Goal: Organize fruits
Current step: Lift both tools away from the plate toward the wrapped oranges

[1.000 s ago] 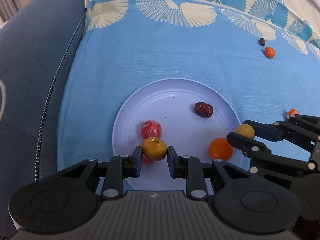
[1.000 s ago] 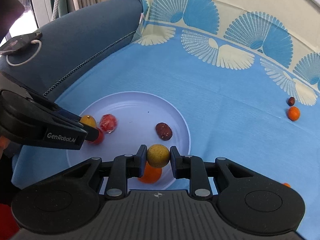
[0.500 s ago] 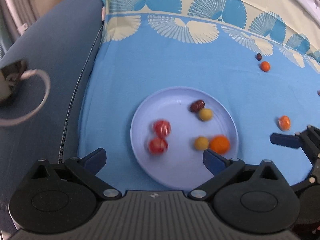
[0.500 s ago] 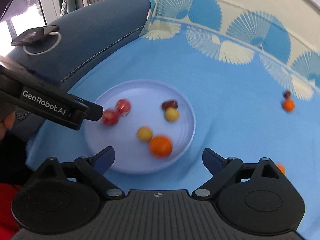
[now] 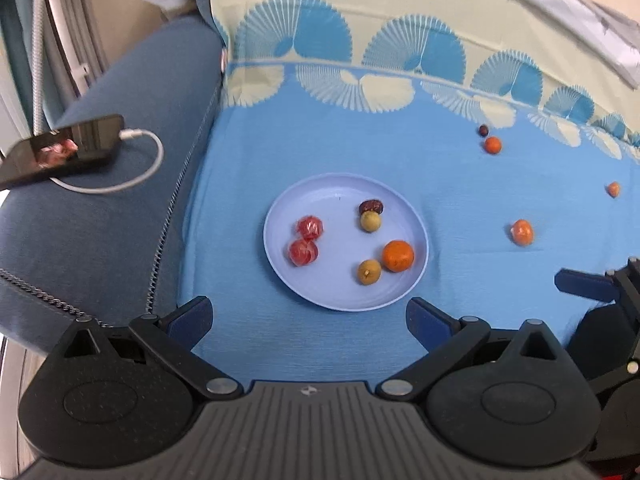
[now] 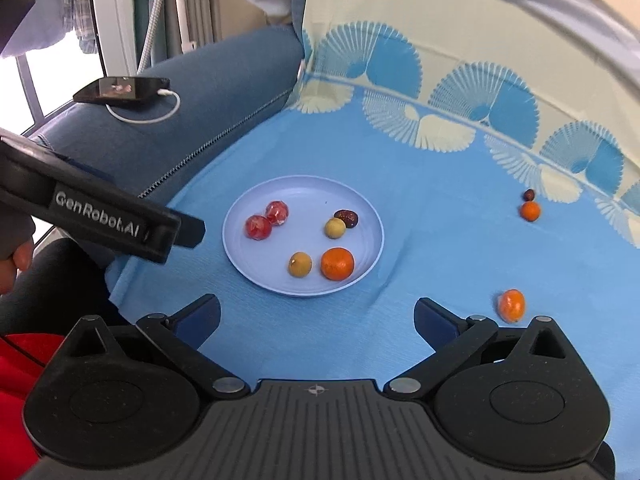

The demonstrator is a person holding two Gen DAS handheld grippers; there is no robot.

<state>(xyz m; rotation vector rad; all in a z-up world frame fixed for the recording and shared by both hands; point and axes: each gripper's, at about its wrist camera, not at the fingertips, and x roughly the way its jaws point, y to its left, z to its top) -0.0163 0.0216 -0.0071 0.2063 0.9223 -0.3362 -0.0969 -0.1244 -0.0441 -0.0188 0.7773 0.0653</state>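
A pale blue plate (image 5: 316,292) (image 6: 240,256) on the blue cloth holds two red fruits (image 5: 303,251) (image 6: 258,227), two yellow-green fruits (image 5: 369,271) (image 6: 300,264), an orange (image 5: 397,255) (image 6: 337,263) and a dark date (image 5: 371,206) (image 6: 346,217). My left gripper (image 5: 308,318) is open and empty, just short of the plate. My right gripper (image 6: 316,314) is open and empty, also short of the plate. Loose small oranges lie on the cloth to the right (image 5: 522,232) (image 6: 511,305).
A further small orange (image 5: 492,145) (image 6: 530,211) and a dark date (image 5: 483,130) lie far right, another orange (image 5: 613,189) beyond. A phone on a white cable (image 5: 60,150) (image 6: 122,90) rests on the blue sofa arm at left.
Both grippers opened and let go of their yellow-green fruits, which now lie on the plate. Both grippers have pulled back and up from the plate.
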